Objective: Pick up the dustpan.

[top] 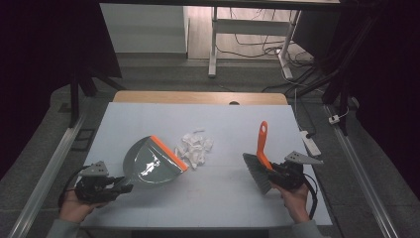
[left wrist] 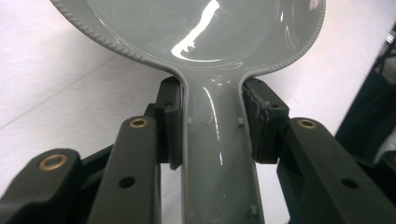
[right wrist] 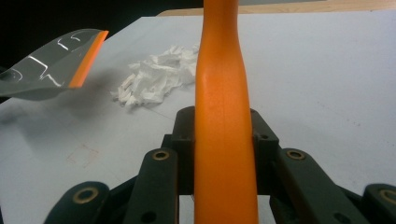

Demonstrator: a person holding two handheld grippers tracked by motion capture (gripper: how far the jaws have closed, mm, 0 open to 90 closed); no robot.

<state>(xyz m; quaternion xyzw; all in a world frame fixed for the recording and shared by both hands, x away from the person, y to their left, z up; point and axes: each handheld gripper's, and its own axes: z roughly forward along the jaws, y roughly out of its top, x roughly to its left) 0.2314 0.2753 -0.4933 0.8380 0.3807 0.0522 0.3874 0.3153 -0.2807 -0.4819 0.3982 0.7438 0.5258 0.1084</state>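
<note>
A: Covering the wooden table (top: 198,97), a white sheet (top: 233,124) is being lit in a dark room with cables on the floor; torn white paper scraps (top: 194,147) are lying mid-sheet.

B: The grey plastic dustpan with an orange lip (top: 151,161) is being clamped by its handle in the left gripper (top: 119,189), beside the scraps. The orange-handled grey-bristled brush (top: 261,158) is being gripped by the right gripper (top: 278,174), handle pointing away.

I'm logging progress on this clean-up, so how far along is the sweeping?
Done: both tools are picked up. The left gripper is shut on the grey plastic dustpan with an orange lip; the right gripper is shut on the orange-handled hand brush.
In hand: the dustpan's lip is beside the pile of white paper scraps.
Left: the whole pile lies unswept on the white table.
</note>
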